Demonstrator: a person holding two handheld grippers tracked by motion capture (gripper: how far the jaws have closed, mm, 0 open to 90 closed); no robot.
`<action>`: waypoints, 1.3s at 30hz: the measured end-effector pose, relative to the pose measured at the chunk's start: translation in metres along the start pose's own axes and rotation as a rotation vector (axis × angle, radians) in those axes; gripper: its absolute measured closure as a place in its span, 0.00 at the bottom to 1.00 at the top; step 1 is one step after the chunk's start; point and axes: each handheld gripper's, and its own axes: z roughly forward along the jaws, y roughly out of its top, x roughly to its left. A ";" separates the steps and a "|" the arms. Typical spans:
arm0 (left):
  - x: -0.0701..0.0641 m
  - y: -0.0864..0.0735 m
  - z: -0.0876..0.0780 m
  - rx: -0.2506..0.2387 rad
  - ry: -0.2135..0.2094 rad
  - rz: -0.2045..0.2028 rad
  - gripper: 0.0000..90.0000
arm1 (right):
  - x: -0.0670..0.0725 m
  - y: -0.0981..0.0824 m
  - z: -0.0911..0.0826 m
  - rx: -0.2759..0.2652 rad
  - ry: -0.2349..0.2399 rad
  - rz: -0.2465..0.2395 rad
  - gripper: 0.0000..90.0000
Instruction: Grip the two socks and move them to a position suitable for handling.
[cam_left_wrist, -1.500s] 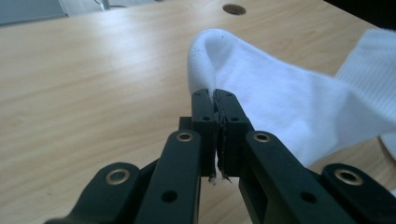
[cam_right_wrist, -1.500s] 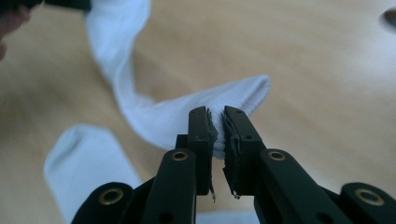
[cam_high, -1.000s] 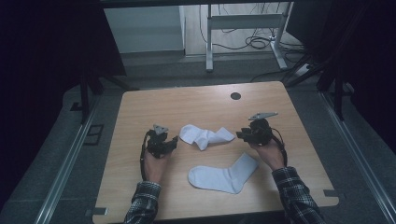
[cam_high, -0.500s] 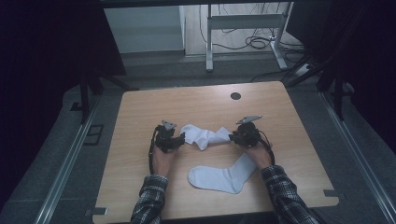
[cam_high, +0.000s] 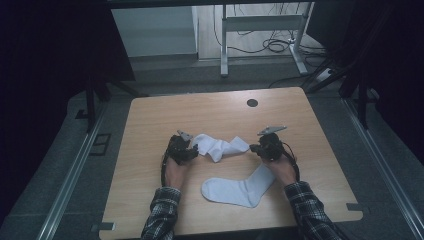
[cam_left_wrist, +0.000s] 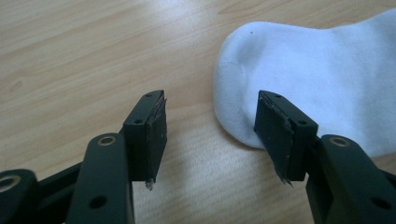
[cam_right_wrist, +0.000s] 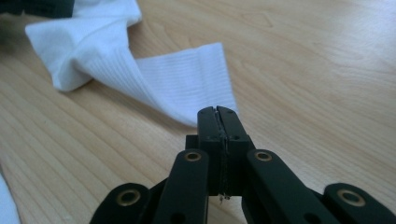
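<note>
A crumpled white sock (cam_high: 220, 147) lies mid-table between my two grippers. A second white sock (cam_high: 237, 189) lies flat nearer the person, between the forearms. My left gripper (cam_high: 192, 150) is at the crumpled sock's left end. In the left gripper view it (cam_left_wrist: 210, 107) is open, and the sock's rounded toe (cam_left_wrist: 327, 84) reaches in beside the right jaw. My right gripper (cam_high: 256, 148) sits at the sock's right end. In the right gripper view it (cam_right_wrist: 218, 114) is shut, its tip touching the near edge of the ribbed cuff (cam_right_wrist: 187, 84), with no cloth visibly between the jaws.
The wooden table (cam_high: 200, 115) has a dark round hole (cam_high: 252, 103) near its far edge. Beyond the table stand a metal frame (cam_high: 260, 30) and loose cables (cam_high: 280, 47) on the floor. Dark curtains flank both sides.
Both hands have moved inward from the table's sides to the two ends of the crumpled sock, which now lies stretched out a little wider.
</note>
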 end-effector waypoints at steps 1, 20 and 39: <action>0.000 -0.001 -0.001 0.001 0.000 0.000 0.48 | -0.001 0.001 -0.001 -0.011 -0.001 0.004 0.95; 0.016 -0.030 -0.031 0.029 -0.079 -0.035 0.46 | 0.004 0.010 0.016 -0.044 -0.024 -0.016 0.79; -0.070 0.047 -0.034 -0.087 -0.340 0.167 0.49 | -0.012 -0.032 -0.028 -0.003 0.000 0.005 0.67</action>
